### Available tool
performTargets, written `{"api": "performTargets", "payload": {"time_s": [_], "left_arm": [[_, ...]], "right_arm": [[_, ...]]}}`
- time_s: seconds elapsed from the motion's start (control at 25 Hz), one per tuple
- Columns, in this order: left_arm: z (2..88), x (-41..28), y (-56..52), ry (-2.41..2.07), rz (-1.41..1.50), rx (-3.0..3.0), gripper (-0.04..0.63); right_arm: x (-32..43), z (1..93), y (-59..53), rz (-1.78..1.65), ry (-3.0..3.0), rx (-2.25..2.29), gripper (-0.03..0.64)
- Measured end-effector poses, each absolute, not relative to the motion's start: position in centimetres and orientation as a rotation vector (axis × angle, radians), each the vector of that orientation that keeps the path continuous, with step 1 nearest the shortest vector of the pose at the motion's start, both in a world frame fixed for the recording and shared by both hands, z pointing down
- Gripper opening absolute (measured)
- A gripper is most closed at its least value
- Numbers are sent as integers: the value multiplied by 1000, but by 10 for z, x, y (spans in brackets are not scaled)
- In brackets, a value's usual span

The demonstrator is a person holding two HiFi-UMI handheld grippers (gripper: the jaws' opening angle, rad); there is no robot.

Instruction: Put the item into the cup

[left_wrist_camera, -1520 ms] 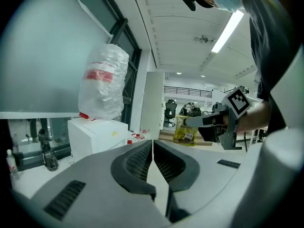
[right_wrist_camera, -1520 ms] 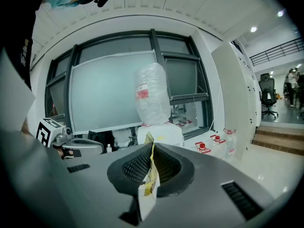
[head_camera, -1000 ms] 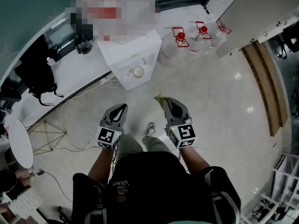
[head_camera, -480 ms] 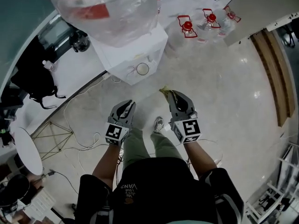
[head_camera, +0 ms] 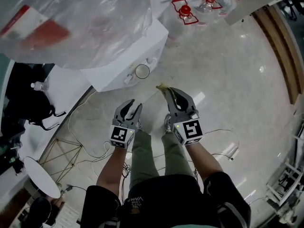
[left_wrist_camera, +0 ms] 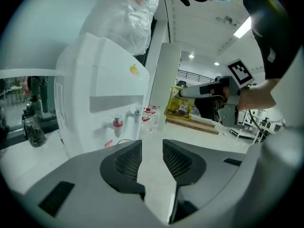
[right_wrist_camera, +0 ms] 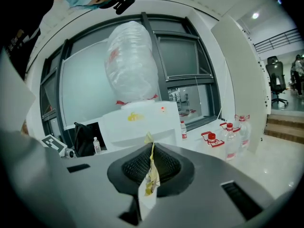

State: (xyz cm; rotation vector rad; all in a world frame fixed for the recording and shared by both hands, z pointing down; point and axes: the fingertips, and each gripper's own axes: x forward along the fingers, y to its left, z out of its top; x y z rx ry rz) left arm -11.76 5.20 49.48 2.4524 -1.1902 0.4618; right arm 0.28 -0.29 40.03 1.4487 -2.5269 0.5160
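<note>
Gripping flat yellow sachet [head_camera: 162, 87] clenched in right tool [head_camera: 169, 95], just right of clear round cup [head_camera: 142, 71], nearer it; left tool [head_camera: 133, 107] just opening, empty.

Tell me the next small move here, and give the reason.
Probably carry the right gripper forward until the yellow packet hangs over the cup. The packet is pinched in its jaws, while the cup stands open-mouthed on the water dispenser, ahead of and apart from that gripper.

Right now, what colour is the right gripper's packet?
The packet is mostly yellow; the left gripper view shows it best.
</note>
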Motion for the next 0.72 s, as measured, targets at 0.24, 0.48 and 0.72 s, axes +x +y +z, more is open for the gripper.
{"api": "performTargets", "payload": {"time_s": [0.24,0.48,0.72], "left_arm": [[534,-116,23,-1178,459,2443,185],[568,-114,3,-1180,458,2425,249],[602,-114,-13,-1203,466,2398,281]], "right_arm": [[-2,438,-31,518,-2529,1487,44],[-12,458,-56,444,-2597,1501,46],[-31,485,-71,331,-2629,1419,46]]}}
